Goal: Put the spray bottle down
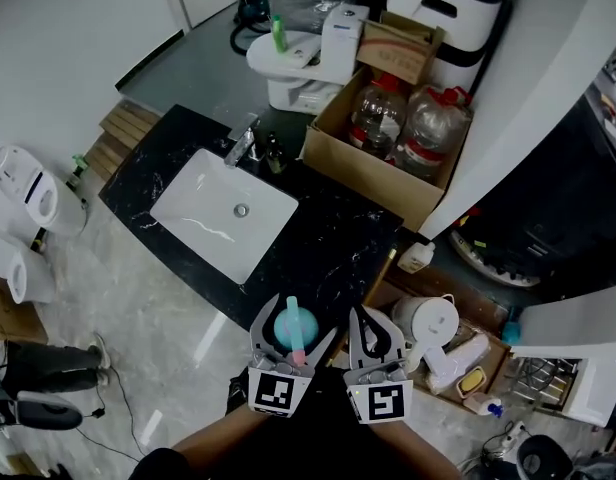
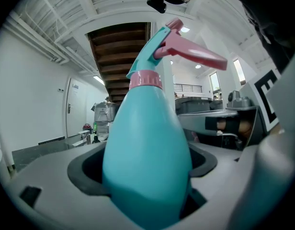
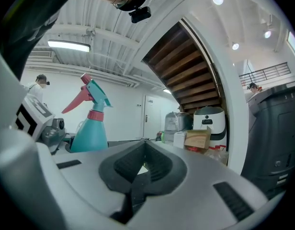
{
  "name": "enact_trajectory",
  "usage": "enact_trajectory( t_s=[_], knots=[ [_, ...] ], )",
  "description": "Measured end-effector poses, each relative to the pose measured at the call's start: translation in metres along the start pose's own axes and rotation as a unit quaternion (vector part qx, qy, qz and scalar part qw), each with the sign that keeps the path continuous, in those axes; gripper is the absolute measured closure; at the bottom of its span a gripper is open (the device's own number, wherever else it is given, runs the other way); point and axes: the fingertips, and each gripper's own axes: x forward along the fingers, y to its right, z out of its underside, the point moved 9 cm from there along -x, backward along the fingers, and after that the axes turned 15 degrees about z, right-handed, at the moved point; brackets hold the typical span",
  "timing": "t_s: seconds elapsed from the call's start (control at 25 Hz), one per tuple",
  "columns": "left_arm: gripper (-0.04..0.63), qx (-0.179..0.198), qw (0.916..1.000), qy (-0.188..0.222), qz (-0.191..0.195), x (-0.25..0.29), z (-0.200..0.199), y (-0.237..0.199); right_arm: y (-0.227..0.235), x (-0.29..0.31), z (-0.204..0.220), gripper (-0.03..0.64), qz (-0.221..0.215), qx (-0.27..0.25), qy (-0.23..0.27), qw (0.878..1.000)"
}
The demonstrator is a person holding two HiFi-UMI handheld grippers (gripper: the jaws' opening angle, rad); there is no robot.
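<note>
Your left gripper (image 1: pixel 293 323) has its jaws pressed on the lower belly of the teal plastic spray bottle with the pink trigger (image 2: pixel 147 166), one jaw on each side. The bottle fills the space between them. It stands upright in this grip, its long axis pointing up, and the pink trigger points back toward you. Your right gripper (image 3: pixel 143 157) is just beside it on the right, with its pads closed together and nothing between them. It does not touch the bottle.

The bottle is in the air in front of your body, and no view shows anything under its base. The black marble countertop (image 1: pixel 333 233) lies ahead of your fingers, beyond the bottle, with the white rectangular sink (image 1: pixel 223 213) set in its left part.

I think the task is not yet done. The left gripper must carry the bottle forward, and the bare dark stone to the right of the sink looks like the closest free place to set it.
</note>
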Motion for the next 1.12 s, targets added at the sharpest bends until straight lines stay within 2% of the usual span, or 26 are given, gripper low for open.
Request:
enact_trajectory(
  t_s=[0.12,0.24,0.4,0.48,0.64,0.88,1.12],
  knots=[
    [0.149,-0.013,0.9997,0.010,-0.016,0.019,0.003,-0.004,0.014,0.014,0.004,0.606,-0.007,-0.002,-0.005,1.000],
    [0.149,-0.009,0.9998,-0.010,-0.012,0.034,0.013,-0.008,0.022,0.023,0.006,0.606,0.003,0.009,-0.012,1.000],
    [0.149,0.000,0.9999,0.014,-0.010,0.064,0.017,-0.020,0.035,0.039,0.012,0.606,0.019,0.004,-0.030,0.999],
    [0.149,0.011,0.9998,0.018,-0.001,0.077,0.020,-0.027,0.037,0.047,0.011,0.606,0.034,0.010,-0.022,0.999],
    [0.149,0.019,0.9995,-0.014,0.021,0.104,0.031,-0.038,0.046,0.061,0.020,0.606,0.062,0.009,-0.027,0.998],
    [0.149,0.022,0.9987,-0.007,0.044,0.142,0.043,-0.052,0.057,0.082,0.026,0.606,0.078,0.014,-0.035,0.996],
    [0.149,0.045,0.9954,-0.027,0.080,0.174,0.079,-0.052,0.076,0.088,0.053,0.606,0.104,-0.009,-0.041,0.994]
  ],
)
